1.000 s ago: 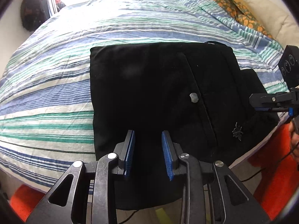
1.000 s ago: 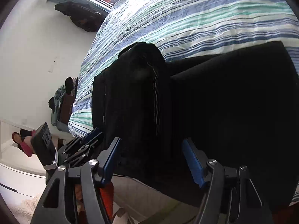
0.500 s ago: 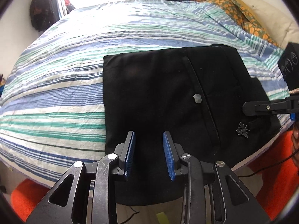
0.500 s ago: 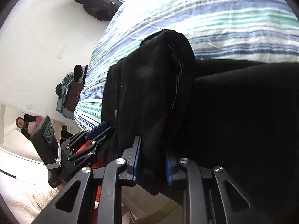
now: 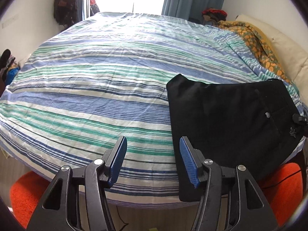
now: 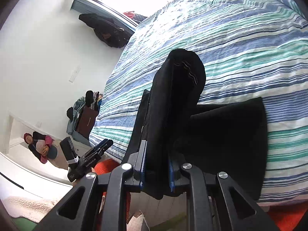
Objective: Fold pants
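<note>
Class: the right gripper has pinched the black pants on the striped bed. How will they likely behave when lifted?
Probably floppy: the black pants bend and trail away from the right gripper. Likely light, since one pinch raises a fold. They may drag across the striped bedspread.

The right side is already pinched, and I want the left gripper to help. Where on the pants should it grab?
The near left edge of the pants, where it drapes over the duvet's front edge. Come from the front with the left gripper, whose jaws are opening and empty; that hanging edge is free.
</note>
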Tool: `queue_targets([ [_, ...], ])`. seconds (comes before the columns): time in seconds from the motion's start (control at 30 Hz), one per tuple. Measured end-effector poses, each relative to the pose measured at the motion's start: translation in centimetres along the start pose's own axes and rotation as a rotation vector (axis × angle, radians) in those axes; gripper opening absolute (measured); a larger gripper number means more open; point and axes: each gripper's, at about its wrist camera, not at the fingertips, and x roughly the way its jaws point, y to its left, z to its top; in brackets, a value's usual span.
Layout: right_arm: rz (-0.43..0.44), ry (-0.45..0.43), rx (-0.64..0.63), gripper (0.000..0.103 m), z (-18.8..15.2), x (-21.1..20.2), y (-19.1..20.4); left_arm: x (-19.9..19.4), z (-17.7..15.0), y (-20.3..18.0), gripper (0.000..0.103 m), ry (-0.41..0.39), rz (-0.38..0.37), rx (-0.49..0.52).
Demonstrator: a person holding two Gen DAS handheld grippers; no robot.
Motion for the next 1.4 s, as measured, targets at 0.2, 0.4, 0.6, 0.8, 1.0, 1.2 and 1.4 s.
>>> queue_targets([
  [0.2,-0.063,-0.025,0.099,0.019,-1.5,-2.0,-5.3,-0.4,-0.5,-2.3,0.059,-0.013,0.008,0.077],
  [0.4,-0.232,0.030,0.160,0.022,-3.6,1.2,-9.8,0.7,-1.5,-4.1,0.059,0.043,0.021,0.137],
  [0.6,-0.359,-0.049,0.065,0.039,-2.2,-1.5,-7.8,0.6,-1.7,-4.6,0.061,0.058,0.020,0.159],
  [0.8,-0.412,-0.184,-0.193,0.039,-2.4,-2.7,-1.3,1.2,-1.8,-7.6,0.069,0.076,-0.048,0.199],
  [1.0,-0.443,-0.202,-0.226,0.039,-5.8,2.1,-1.7,4.5,-3.3,-11.1,0.070,0.138,-0.040,0.322],
  [1.2,-0.417,-0.115,-0.158,0.044,-5.6,4.1,-4.4,6.1,-4.0,-10.4,0.081,0.185,-0.043,0.286],
  [1.4,-0.425,-0.123,-0.180,0.045,-5.9,4.2,-4.3,6.1,-4.5,-10.6,0.083,0.175,-0.034,0.305],
])
